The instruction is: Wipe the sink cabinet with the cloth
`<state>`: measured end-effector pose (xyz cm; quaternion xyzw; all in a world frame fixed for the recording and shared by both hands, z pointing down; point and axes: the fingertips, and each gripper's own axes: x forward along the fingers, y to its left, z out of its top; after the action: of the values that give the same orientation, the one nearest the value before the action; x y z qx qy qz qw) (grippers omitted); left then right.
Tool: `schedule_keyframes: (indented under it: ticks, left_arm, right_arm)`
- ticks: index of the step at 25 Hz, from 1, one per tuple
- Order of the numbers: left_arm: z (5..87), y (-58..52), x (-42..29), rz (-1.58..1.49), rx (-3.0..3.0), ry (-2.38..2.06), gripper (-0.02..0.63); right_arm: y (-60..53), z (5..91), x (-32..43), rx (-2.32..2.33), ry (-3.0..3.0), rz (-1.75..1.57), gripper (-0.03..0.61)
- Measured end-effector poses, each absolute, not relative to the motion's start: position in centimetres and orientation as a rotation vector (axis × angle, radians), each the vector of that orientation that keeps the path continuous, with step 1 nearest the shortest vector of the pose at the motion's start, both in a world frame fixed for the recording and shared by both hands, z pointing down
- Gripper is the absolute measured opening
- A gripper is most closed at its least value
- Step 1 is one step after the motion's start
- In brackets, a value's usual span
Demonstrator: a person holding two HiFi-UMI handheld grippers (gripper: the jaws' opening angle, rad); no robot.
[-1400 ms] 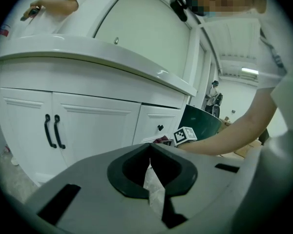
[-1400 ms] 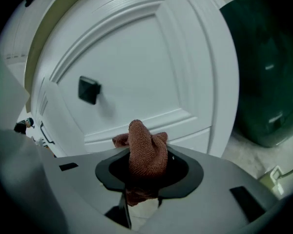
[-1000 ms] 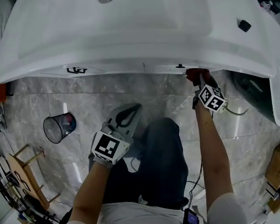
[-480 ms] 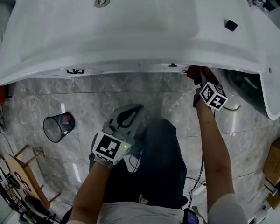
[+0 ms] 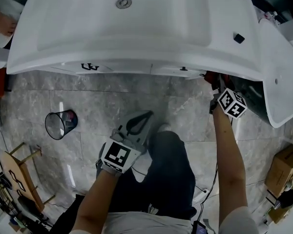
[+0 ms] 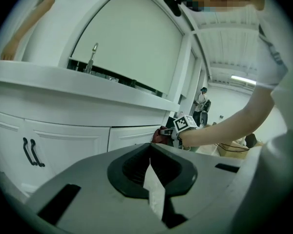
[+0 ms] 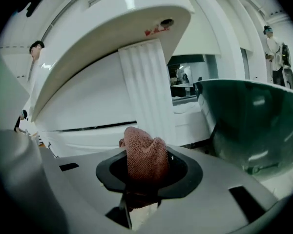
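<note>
Cloth (image 7: 145,159), one, clamped between right gripper (image 5: 213,80) jaws, sink cabinet (image 7: 85,115) just ahead of them, left gripper (image 5: 141,117) jaws pressed together on nothing, two black handles (image 6: 30,151) seen left of them.

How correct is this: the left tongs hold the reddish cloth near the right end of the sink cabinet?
Not quite: the right tongs hold the reddish cloth near the right end of the sink cabinet, as the right gripper view shows; the left tongs are shut, empty.
</note>
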<state>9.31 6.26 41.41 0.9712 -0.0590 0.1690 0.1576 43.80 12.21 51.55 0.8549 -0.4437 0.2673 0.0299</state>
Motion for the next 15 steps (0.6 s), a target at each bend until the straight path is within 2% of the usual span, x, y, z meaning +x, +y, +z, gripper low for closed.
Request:
schedule_keyframes:
  ticks: [6, 15]
  left_arm:
    - [38.3, 5.8, 8.0, 0.422, 2.756, -0.22, 0.011]
    - [37.7, 4.6, 4.5, 0.373, 2.713, -0.317, 0.011]
  right_arm:
    - [12.0, 47.2, 43.9, 2.651, -1.343, 0.801, 0.126]
    - [11.2, 46.7, 43.0, 2.703, -1.283, 0.808, 0.118]
